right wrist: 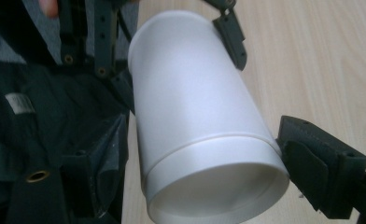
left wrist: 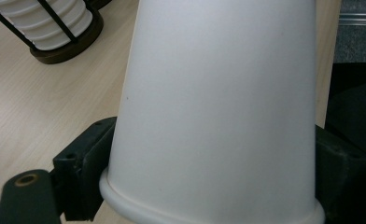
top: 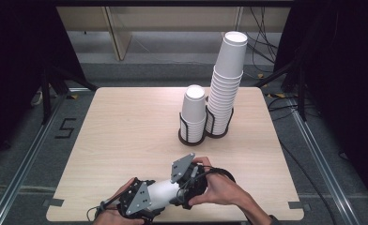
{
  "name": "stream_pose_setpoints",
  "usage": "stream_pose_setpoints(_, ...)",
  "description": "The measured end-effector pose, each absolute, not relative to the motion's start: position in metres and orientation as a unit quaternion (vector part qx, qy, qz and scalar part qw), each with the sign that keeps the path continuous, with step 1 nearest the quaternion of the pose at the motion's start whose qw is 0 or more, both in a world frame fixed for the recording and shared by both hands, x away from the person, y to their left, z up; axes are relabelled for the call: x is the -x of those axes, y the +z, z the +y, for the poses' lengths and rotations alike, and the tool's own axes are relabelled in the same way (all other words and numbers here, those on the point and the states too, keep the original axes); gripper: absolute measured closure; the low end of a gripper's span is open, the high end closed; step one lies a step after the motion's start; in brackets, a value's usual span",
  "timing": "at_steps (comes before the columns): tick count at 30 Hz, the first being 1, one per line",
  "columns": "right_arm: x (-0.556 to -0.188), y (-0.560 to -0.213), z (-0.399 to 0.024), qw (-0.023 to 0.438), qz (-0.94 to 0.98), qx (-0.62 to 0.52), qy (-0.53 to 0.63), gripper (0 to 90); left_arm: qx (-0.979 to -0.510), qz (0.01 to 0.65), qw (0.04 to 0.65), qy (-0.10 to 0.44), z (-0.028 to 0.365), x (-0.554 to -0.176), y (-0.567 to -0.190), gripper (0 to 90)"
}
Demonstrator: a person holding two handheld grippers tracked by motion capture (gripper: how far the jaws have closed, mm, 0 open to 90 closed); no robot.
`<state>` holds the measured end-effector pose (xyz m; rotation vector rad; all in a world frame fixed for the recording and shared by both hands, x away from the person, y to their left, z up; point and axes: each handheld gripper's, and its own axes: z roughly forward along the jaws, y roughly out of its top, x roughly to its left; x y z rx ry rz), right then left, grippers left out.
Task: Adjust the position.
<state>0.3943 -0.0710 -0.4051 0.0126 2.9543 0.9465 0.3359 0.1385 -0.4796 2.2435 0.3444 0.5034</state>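
At the near edge of the pale wooden table [top: 126,126], a white paper cup [top: 163,193] is held lying on its side between the two hand-held grippers. The left gripper [top: 140,199] is seen low in the high view, with a grey three-cornered plate on top. In the left gripper view the cup [left wrist: 218,112] is seen between its black jaws, rolled rim nearest the camera, and the jaws are closed on the cup's wall at both sides near the rim. The right gripper [top: 184,180] is held from the opposite end by a hand [top: 219,190]. In the right gripper view the cup's [right wrist: 200,126] recessed base is turned toward the camera, and the right jaws stand either side of the base end; whether their pads press on the wall cannot be told, since a narrow gap seems to show at the right-hand one.

Farther off, beyond the middle of the table, a short stack of white paper cups [top: 194,112] stands upside down in a dark wire holder with a round base. Just beside it, to the right, a tall stack of white paper cups [top: 226,84] stands in a second such holder and leans slightly.
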Motion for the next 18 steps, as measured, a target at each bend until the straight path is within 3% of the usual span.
stream_pose_setpoints(18,-0.382,-0.424,-0.057,0.027,0.976,0.032,0.215,23.4,-0.897,0.111,0.381,0.194,0.134,-0.333,-0.48,12.6)
